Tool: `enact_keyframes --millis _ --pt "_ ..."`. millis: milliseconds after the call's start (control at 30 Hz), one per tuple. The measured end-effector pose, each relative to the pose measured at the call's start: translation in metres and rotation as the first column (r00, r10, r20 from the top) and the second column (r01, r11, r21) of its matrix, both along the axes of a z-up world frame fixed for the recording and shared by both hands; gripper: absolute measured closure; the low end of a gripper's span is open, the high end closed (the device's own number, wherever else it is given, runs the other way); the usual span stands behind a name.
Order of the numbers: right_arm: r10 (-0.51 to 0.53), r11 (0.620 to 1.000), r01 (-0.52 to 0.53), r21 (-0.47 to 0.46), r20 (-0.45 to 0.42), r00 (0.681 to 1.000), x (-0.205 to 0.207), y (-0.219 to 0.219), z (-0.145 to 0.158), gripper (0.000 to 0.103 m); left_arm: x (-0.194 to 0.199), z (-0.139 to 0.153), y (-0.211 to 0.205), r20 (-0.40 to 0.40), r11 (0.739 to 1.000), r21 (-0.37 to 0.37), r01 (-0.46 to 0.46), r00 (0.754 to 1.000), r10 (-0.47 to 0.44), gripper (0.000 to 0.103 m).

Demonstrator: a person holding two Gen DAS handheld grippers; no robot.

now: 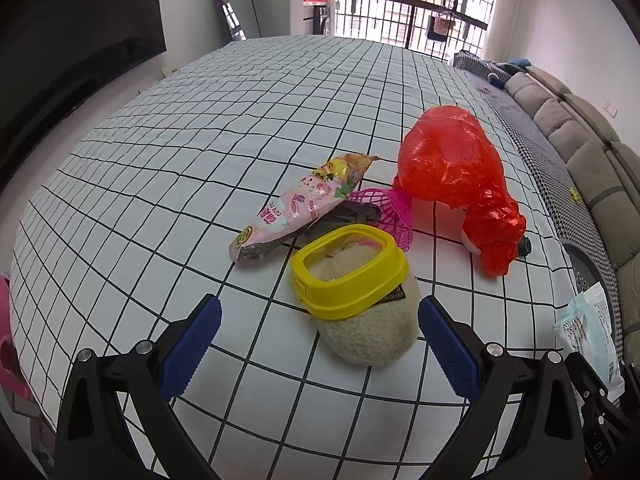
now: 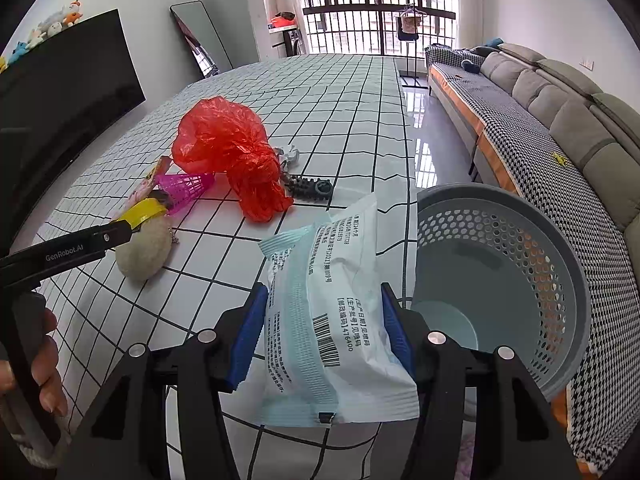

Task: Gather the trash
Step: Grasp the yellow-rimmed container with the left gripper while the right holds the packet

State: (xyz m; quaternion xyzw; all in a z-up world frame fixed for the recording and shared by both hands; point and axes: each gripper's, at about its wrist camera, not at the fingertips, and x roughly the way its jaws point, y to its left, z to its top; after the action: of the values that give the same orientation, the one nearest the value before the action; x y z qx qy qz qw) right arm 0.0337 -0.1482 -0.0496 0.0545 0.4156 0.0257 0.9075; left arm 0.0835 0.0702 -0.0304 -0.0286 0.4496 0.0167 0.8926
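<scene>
In the right wrist view my right gripper [image 2: 324, 292] is shut on a white and pale blue printed packet [image 2: 328, 320], held above the table edge beside a grey perforated basket [image 2: 560, 280]. My left gripper [image 1: 319, 306] is open. Its blue pads [image 1: 192, 344] flank a beige fuzzy pouch [image 1: 368, 336] with a yellow lid ring [image 1: 348, 268] on top, without pressing on it. Behind lie a pink snack wrapper [image 1: 296, 208], a pink mesh shuttlecock [image 1: 388, 208] and a crumpled red plastic bag [image 1: 452, 168].
The table has a white cloth with a black grid [image 1: 200, 140]. A black spiky brush [image 2: 308, 188] and a crumpled white scrap [image 2: 290, 154] lie behind the red bag [image 2: 228, 148]. A sofa [image 2: 560, 120] runs along the right, and a dark screen [image 2: 60, 100] stands on the left.
</scene>
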Motion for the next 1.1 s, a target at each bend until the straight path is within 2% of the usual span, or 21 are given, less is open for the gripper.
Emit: enact_keyframes --millis 367,600,833,900,967,1100 --pt "0.003 1.000 -0.003 0.013 -0.006 1.000 0.006 -0.004 -0.003 0.049 0.031 -0.007 -0.001 -0.045 0.997 -0.077 0.003 0.999 -0.007 0.006" --pt "-0.004 1.000 0.004 0.018 -0.018 1.000 0.012 -0.009 -0.007 0.049 0.050 -0.022 -0.004 -0.103 0.992 -0.123 -0.011 0.995 -0.001 0.006" --pt "-0.003 1.000 0.004 0.023 -0.027 1.000 0.017 -0.010 -0.011 0.049 0.058 -0.026 0.005 -0.103 0.984 -0.169 -0.047 0.994 0.030 0.007" --pt "-0.002 1.000 0.003 0.023 -0.027 1.000 0.018 -0.009 -0.011 0.049 0.058 -0.027 0.005 -0.103 0.986 -0.163 -0.043 0.994 0.027 0.009" --pt "-0.002 1.000 0.003 0.023 -0.027 1.000 0.017 -0.009 -0.011 0.049 0.060 -0.029 0.005 -0.108 0.985 -0.165 -0.041 0.994 0.023 0.019" --pt "-0.003 1.000 0.003 0.021 -0.023 1.000 0.017 -0.009 -0.010 0.049 0.059 -0.031 0.007 -0.111 0.980 -0.199 -0.027 0.994 0.005 0.027"
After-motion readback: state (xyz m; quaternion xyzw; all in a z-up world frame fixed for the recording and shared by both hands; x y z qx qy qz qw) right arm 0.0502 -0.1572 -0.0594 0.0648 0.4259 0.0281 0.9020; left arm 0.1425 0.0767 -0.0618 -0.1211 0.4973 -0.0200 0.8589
